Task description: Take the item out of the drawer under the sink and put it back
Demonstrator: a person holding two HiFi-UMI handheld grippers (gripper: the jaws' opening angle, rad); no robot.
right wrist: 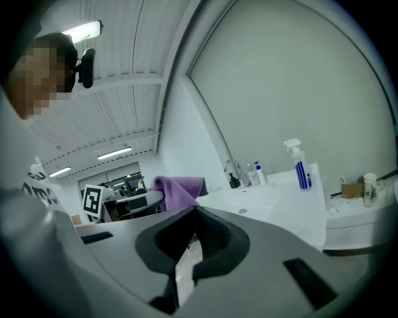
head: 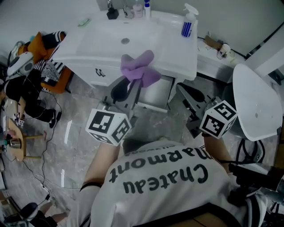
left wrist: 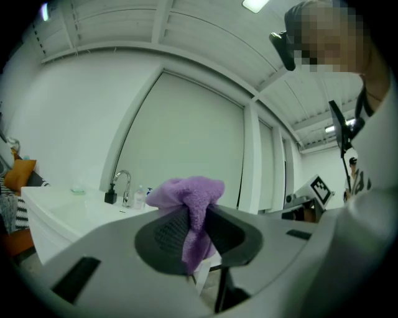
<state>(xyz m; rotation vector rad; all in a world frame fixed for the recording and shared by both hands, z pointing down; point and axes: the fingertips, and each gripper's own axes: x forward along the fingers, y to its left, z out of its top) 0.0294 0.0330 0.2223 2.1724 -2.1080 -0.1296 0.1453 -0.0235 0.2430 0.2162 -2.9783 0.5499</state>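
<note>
A crumpled purple cloth (head: pixel 141 67) hangs in the air in front of the white sink (head: pixel 88 44), just above its front edge. My left gripper (head: pixel 133 82) is shut on the cloth, and in the left gripper view the cloth (left wrist: pixel 186 189) bulges above the jaws and droops between them where the left gripper (left wrist: pixel 196 214) pinches it. Right of it, my right gripper (head: pixel 182 88) is held beside the cabinet with nothing in it. The tips of the right gripper (right wrist: pixel 195 210) meet, and the cloth (right wrist: pixel 177 189) shows to its left. The white drawer (head: pixel 155 95) sits below the sink, partly hidden by the cloth and the left gripper.
On the sink stand a blue-and-white spray bottle (head: pixel 188 22), a faucet (head: pixel 126 9) and a dark dispenser (head: pixel 112 11). A white rounded lid (head: pixel 257 102) is at the right. Clothes (head: pixel 44 57) are piled at the left, with cables and a small wooden stool (head: pixel 15 142) on the marble floor.
</note>
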